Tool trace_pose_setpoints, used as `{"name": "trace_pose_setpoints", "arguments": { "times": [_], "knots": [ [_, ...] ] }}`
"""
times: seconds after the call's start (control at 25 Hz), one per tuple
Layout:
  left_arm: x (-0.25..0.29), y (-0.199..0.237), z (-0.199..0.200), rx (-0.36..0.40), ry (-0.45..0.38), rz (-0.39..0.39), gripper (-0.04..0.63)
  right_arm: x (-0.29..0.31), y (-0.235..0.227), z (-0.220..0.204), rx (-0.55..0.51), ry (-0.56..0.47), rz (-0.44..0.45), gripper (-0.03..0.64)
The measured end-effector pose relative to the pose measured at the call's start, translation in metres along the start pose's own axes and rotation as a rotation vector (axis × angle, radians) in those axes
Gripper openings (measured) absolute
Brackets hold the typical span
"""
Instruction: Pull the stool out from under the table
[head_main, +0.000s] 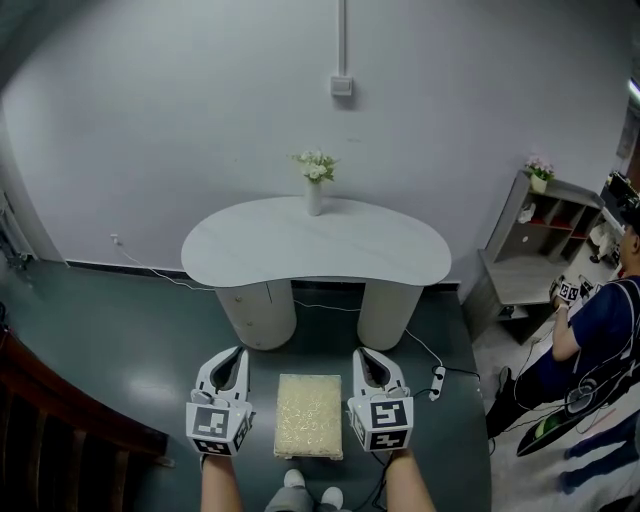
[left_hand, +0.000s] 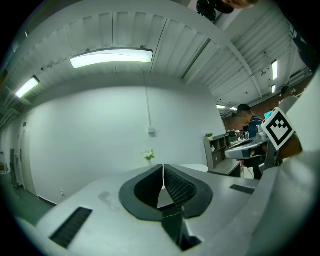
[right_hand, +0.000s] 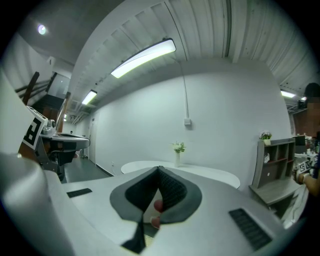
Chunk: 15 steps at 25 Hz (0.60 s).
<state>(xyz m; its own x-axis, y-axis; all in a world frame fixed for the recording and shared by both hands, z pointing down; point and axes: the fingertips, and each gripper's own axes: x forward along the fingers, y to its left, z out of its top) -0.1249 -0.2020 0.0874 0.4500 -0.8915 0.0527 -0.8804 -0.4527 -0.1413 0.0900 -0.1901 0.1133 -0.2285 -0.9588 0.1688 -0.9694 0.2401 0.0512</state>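
I see the stool (head_main: 309, 415) standing on the dark floor at 6 o'clock from the white table (head_main: 315, 245), clear of its edge and its two round legs. My left gripper (head_main: 235, 353) sits at the stool's 9 o'clock and my right gripper (head_main: 366, 356) at its 3 o'clock, each just beside the cream seat. Both point toward 12. Both pairs of jaws are pressed together, with nothing between them. A vase of flowers (head_main: 314, 190) stands at the table's 12 o'clock edge.
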Motion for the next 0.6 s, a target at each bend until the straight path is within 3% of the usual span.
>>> {"name": "trace_pose_setpoints", "arguments": {
  "times": [0.32,0.6],
  "knots": [
    [-0.0027,0.0067,-0.0004,-0.004,0.019,0.041,0.014,-0.0026,-0.0022,0.0005,0.01,-0.004,-0.002,0.061],
    [-0.0033,0.005,-0.0073,0.007,0.043,0.02,0.012,-0.0018,-0.0036,0.0008,0.013,-0.008,-0.003,0.061]
  ]
}}
